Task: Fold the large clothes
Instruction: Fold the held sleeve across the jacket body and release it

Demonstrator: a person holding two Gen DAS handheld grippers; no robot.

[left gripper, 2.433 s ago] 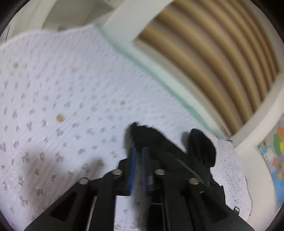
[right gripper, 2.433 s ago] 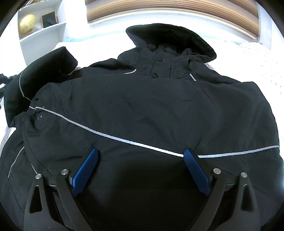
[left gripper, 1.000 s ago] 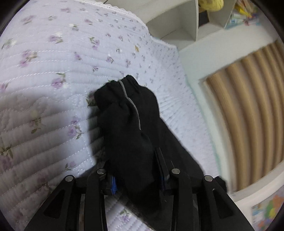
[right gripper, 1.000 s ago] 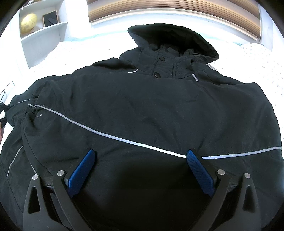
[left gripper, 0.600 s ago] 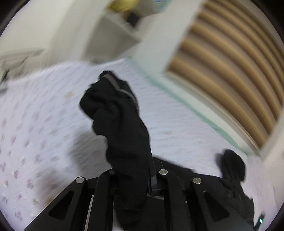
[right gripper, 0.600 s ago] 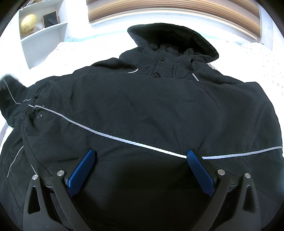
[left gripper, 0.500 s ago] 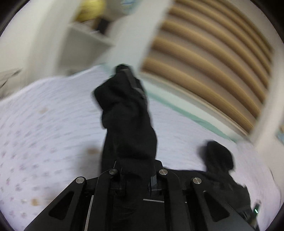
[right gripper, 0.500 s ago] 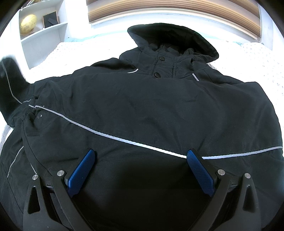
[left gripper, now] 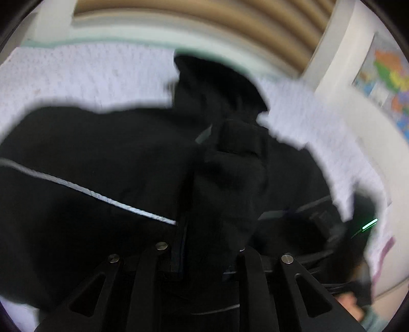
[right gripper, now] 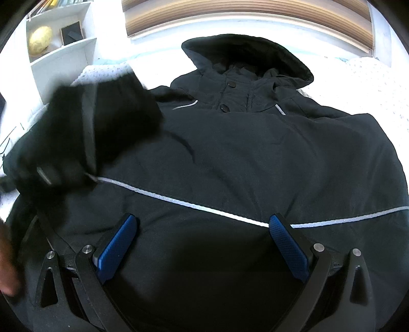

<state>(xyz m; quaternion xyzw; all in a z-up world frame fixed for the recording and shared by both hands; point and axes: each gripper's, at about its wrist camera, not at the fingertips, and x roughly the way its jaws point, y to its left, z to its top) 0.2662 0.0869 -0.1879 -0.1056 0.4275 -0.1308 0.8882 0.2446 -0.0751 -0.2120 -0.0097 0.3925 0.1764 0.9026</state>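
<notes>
A black hooded jacket (right gripper: 255,158) lies spread face-up on a pale quilted bedspread (right gripper: 363,76), its hood (right gripper: 245,51) toward the window wall and thin silver piping (right gripper: 194,204) running across the chest. The right gripper (right gripper: 202,240) sits low over the lower front of the jacket with its blue-padded fingers (right gripper: 117,245) spread wide apart, nothing between them, just black fabric beneath.

The left gripper (left gripper: 207,229) is closed tight on the jacket's sleeve (left gripper: 230,178); the bunched black cloth rises up out of its narrow gap and blocks much of that camera's view, and the picture is blurred. In the right wrist view the same sleeve (right gripper: 87,127) hangs over the jacket's left shoulder and chest, covering the start of the piping there.

Around the bed: a white shelf unit (right gripper: 61,51) with a yellowish round object (right gripper: 39,39) and a small dark box (right gripper: 71,32), tan slatted blinds (right gripper: 245,15) along the far wall, and a colourful map (left gripper: 383,74) on the wall to the right. A bit of bare skin (right gripper: 5,263) shows at the left edge
</notes>
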